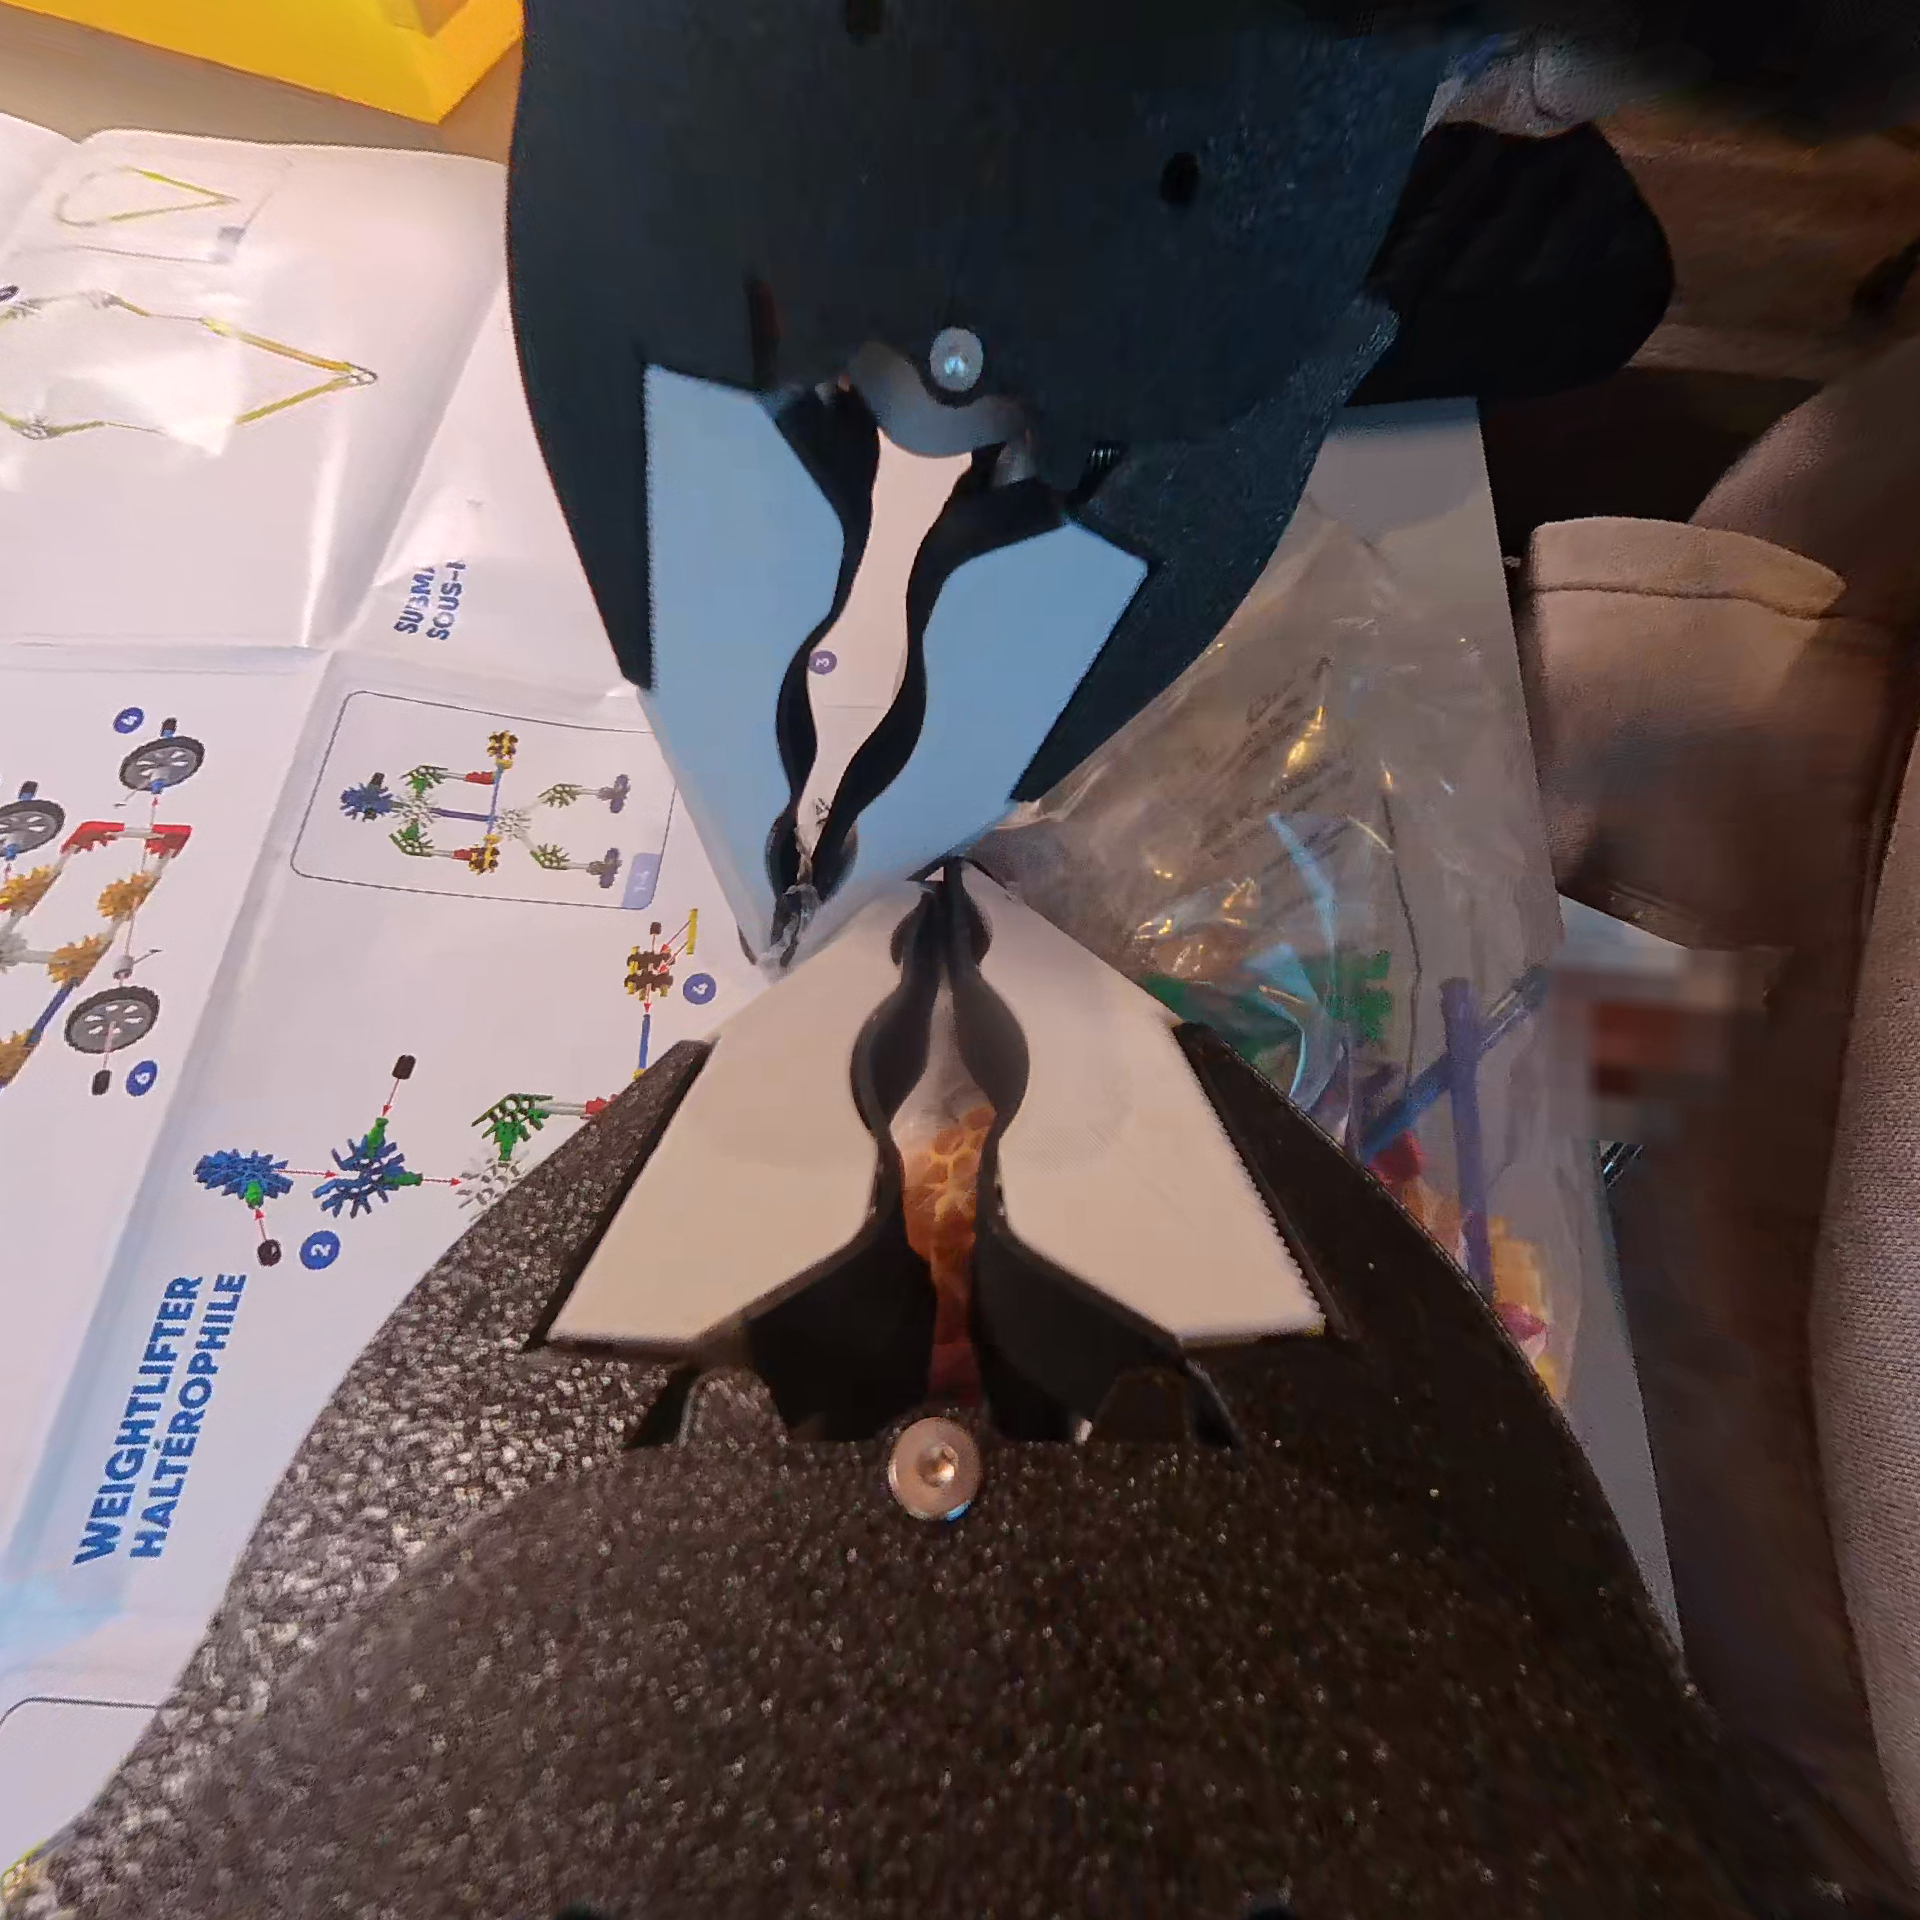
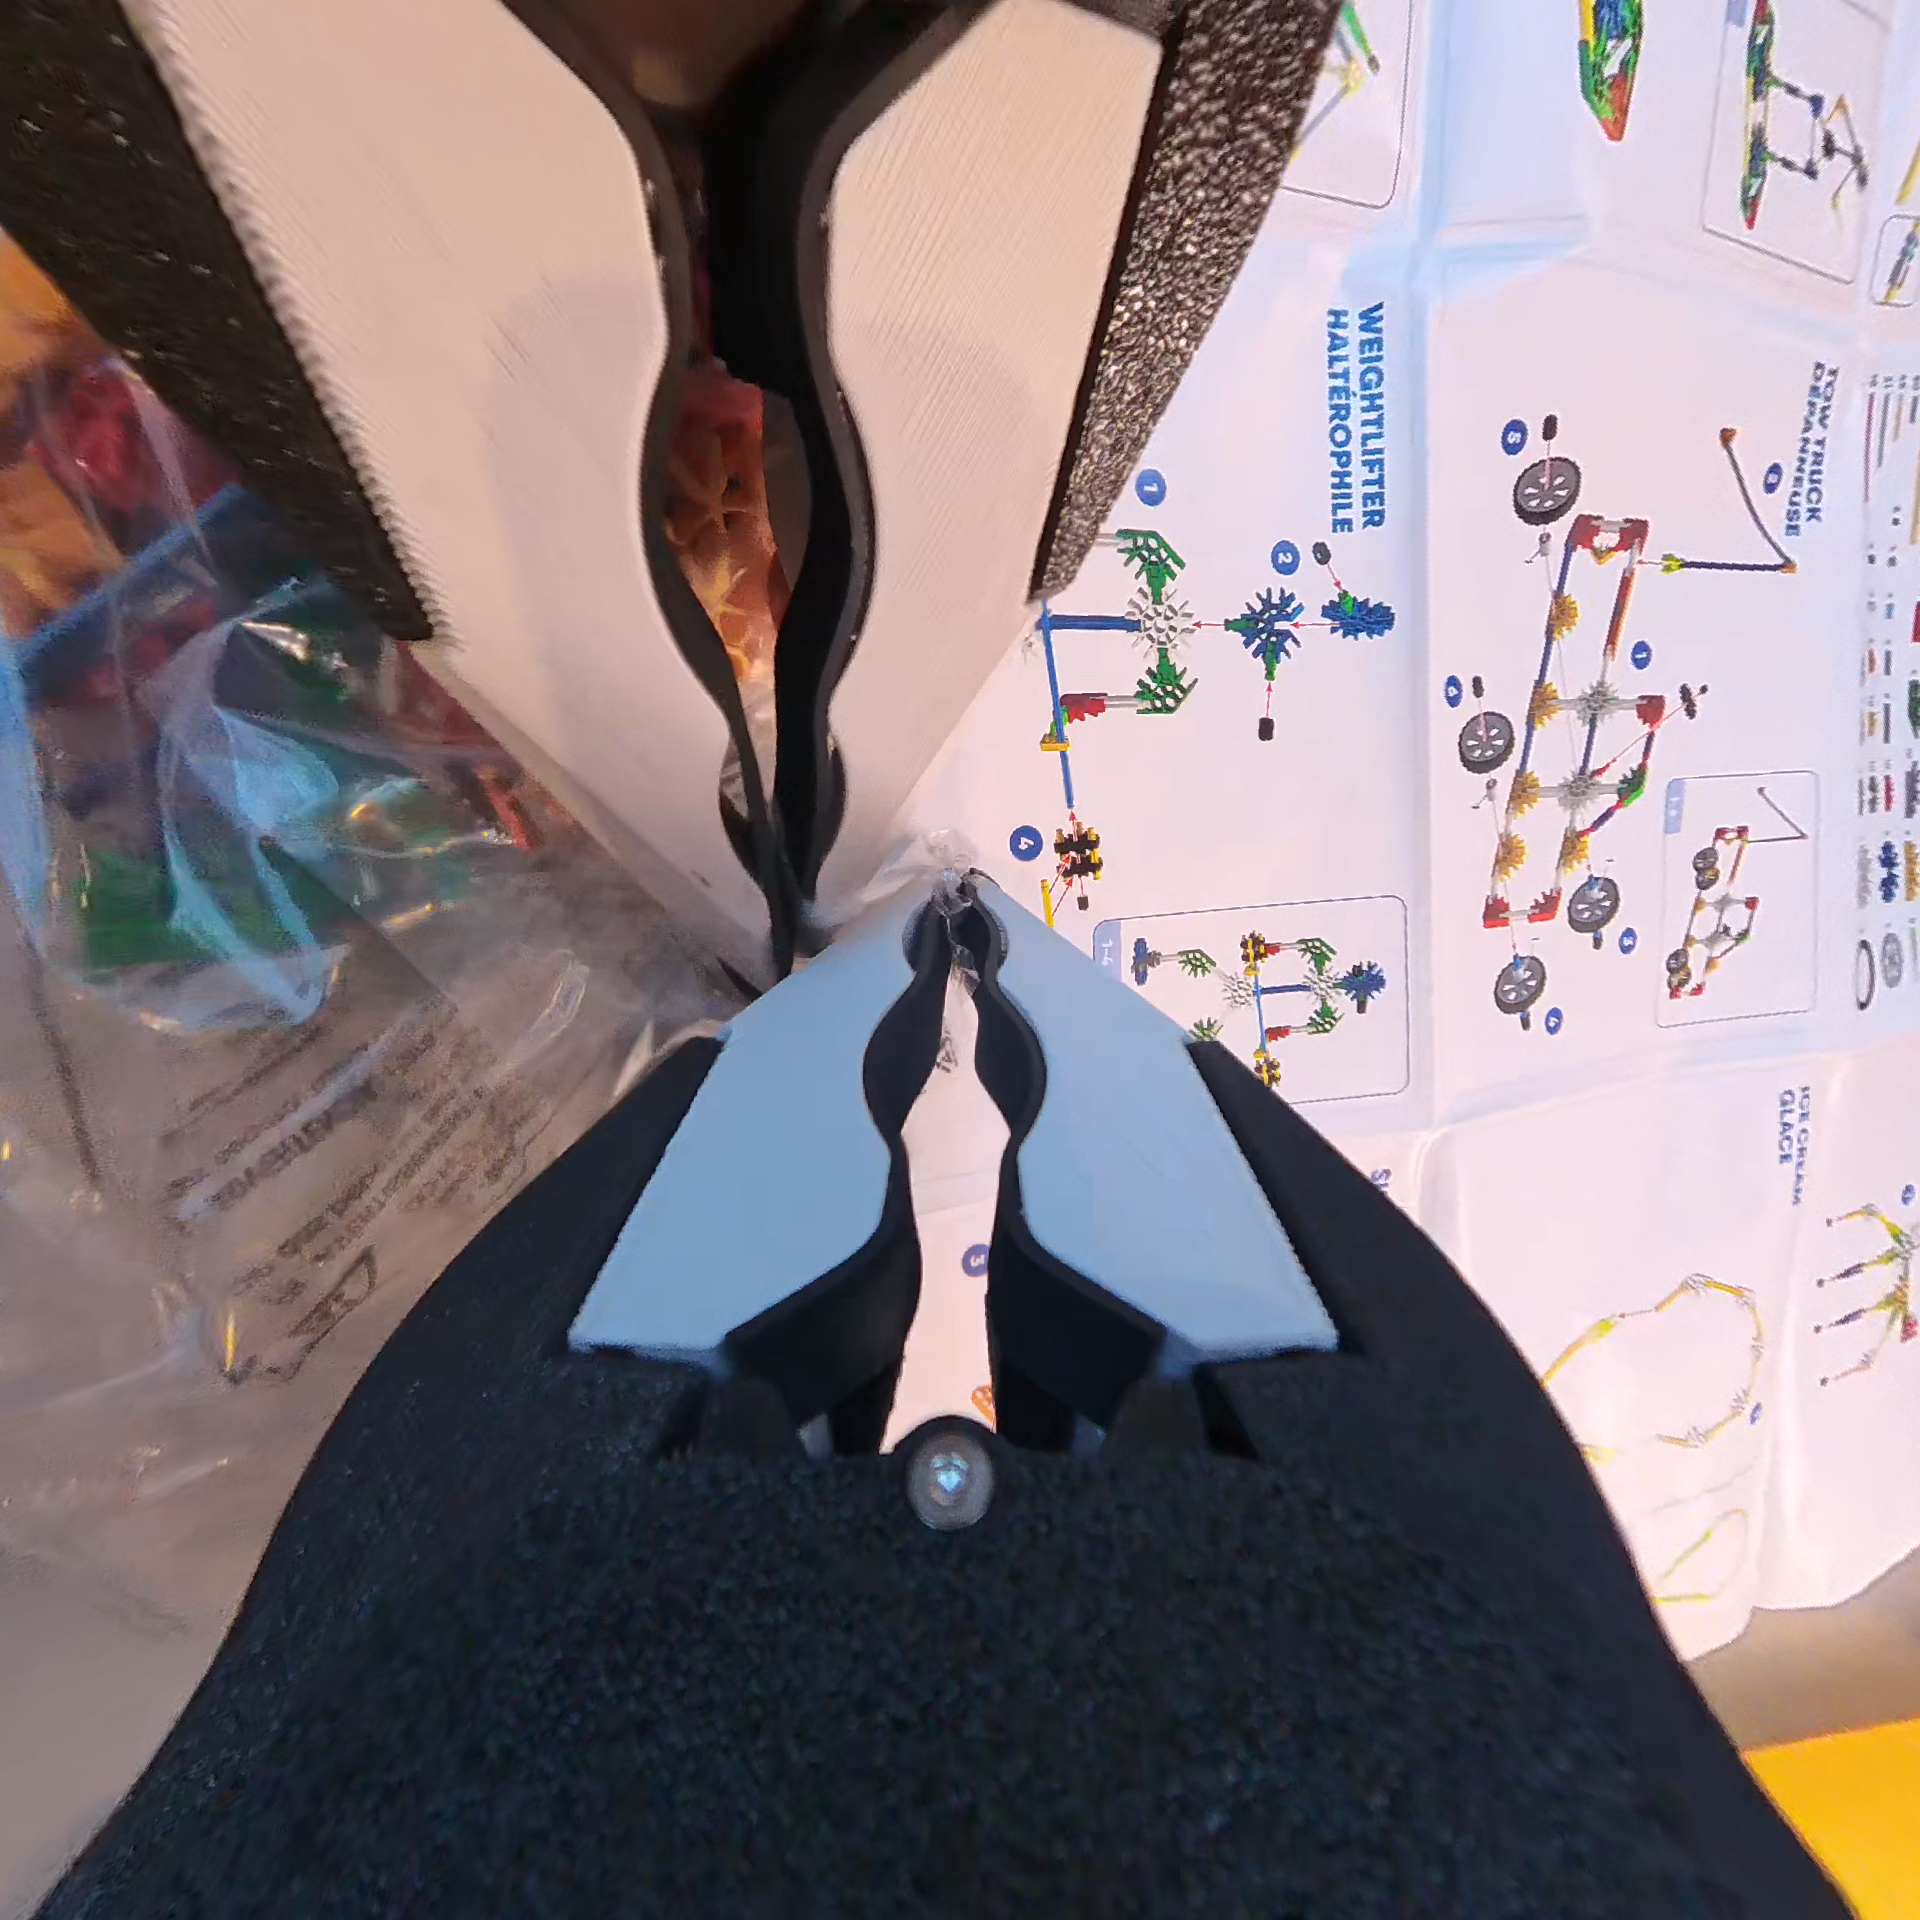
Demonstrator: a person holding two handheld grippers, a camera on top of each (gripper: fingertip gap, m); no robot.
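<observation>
A clear plastic bag holds several coloured construction-toy rods and connectors. In the left wrist view my left gripper is shut, its tips pinching the bag's edge. My right gripper comes in from above, tip to tip with it, also shut on crinkled plastic. In the right wrist view my right gripper is shut on a twist of the bag's film. The left gripper comes down from above, and the bag hangs to its left.
A white unfolded instruction sheet with coloured model drawings lies under both grippers and also shows in the right wrist view. A yellow box sits at the sheet's far corner. Grey-brown fabric lies beyond the bag. Left tips to right tips: about 4 cm.
</observation>
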